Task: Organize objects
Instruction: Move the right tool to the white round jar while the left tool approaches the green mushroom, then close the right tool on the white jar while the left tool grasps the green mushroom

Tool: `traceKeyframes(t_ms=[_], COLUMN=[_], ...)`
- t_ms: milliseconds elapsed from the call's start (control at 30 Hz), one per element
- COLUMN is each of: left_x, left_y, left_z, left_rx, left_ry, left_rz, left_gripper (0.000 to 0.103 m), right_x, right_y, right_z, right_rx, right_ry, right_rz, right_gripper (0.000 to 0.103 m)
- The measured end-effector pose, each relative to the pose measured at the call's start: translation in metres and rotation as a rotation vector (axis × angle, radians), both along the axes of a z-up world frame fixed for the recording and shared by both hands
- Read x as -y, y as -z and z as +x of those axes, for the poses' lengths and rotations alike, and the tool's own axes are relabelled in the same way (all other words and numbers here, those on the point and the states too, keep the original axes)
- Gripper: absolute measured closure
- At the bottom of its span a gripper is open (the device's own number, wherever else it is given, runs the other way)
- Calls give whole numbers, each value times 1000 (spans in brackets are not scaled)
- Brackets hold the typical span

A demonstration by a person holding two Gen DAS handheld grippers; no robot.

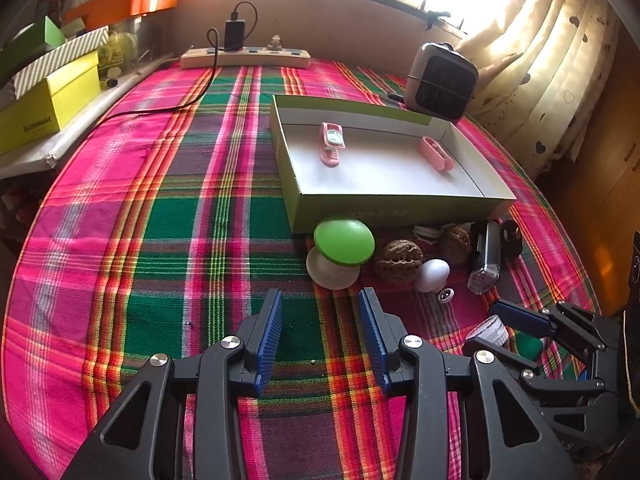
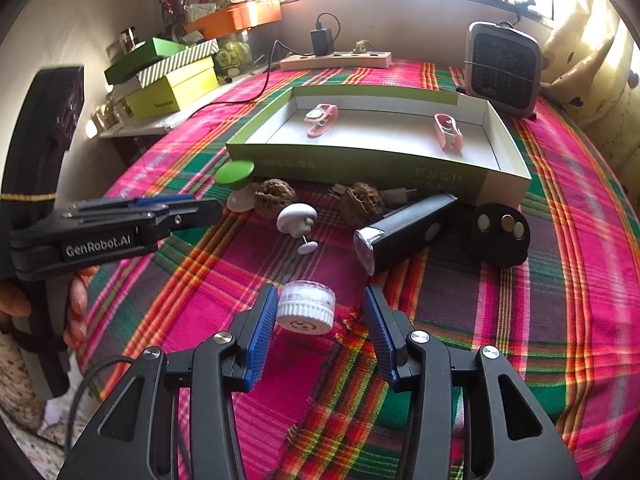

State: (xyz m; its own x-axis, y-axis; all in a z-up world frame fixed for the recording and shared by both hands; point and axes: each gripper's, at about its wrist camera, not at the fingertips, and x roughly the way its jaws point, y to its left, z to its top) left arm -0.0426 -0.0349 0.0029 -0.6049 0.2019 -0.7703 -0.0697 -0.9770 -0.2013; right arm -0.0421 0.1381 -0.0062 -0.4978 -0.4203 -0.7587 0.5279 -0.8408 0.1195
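Entry, nearest first, all placed against the green-sided box [image 2: 360, 168] as landmark. Right gripper [image 2: 320, 320]: jaws standing apart around a small clear pot with a ribbed white cap [image 2: 307, 307], which is lying on its side on the tabletop [image 2: 560, 320], well short of the box; the left pad is sitting just beside it, the right pad clear of it, so nothing is being gripped yet, presumably a lining-up for a pick. Left gripper [image 1: 320, 332]: jaws released and empty, hovering over bare cloth short of the box's front left corner, apparently waiting its turn. Unsorted items are crowding the box's front wall: green-topped mushroom shape [image 1: 342, 252], two walnuts [image 1: 400, 260], white mushroom-shaped piece [image 2: 296, 218], black torch [image 2: 400, 232], round black piece with metal discs [image 2: 500, 236]. Inside the box two pink clips [image 2: 322, 119] are lying apart, likely already sorted. Beyond the box: small heater [image 2: 504, 66] and power strip [image 2: 336, 60].
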Motion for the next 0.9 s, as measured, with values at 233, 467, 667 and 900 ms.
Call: traceKeyframes(t_ms=[233, 467, 667, 900], left_x=[-5, -8, -10, -14], left_y=[-1, -5, -8, -7], left_z=[-7, -15, -21, -30], left_rx=[-1, -11, -17, -13], left_ry=[6, 0, -6, -7], left_rz=[-4, -2, -6, -16], left_gripper=[66, 66, 66, 66], right_x=[2, -2, -5, -10], right_y=[1, 1, 1, 0], right_z=[1, 1, -2, -5], right_rx=[-32, -49, -51, -47], right_ry=[-3, 8, 15, 26], right_rz=[36, 57, 51, 55], right_gripper=[57, 74, 74, 74])
